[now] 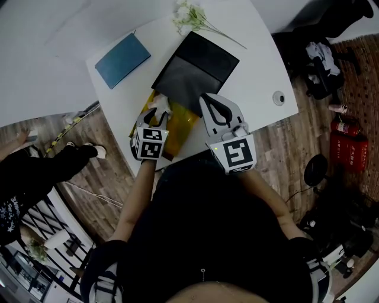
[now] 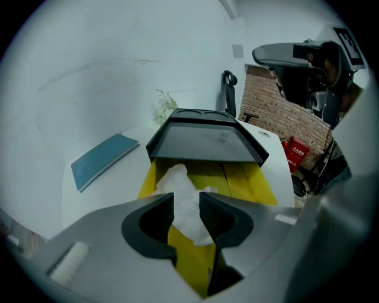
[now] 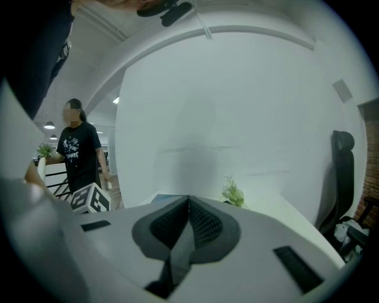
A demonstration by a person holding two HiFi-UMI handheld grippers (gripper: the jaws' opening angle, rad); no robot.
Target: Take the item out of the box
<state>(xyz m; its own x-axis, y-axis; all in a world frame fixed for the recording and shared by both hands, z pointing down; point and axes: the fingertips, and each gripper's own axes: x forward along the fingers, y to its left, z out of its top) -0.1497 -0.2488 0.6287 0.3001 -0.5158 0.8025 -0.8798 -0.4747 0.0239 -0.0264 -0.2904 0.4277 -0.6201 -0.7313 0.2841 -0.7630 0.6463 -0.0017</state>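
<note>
In the head view I saw the white desk [image 1: 254,65] carrying a blue book [image 1: 122,59], a sprig of flowers [image 1: 190,16] and a yellow box [image 1: 176,131], with its black lid [image 1: 195,66] lying over the far end. My left tool [image 1: 157,115] sat over the near end of the box at a white wad [image 1: 160,106]. My right tool [image 1: 208,99] hung just beside it, over the near edge of the lid.

The left gripper view showed the left tool [image 2: 186,208] narrowed onto the white wad [image 2: 185,201], with both jaws pressing its sides. The wad's upper part stood up past the jaws and its lower part hung over the yellow box [image 2: 249,183], so it was still at the box, above the yellow bottom. The black lid [image 2: 204,142] was tilted up behind it, and the blue book [image 2: 103,158] lay well off to the left.

In the right gripper view the right tool [image 3: 188,204] had its jaws pressed fully together with nothing between them, and it pointed at a white wall. The flowers [image 3: 234,192] peeked over it, and a person [image 3: 76,148] stood at the left.
</note>
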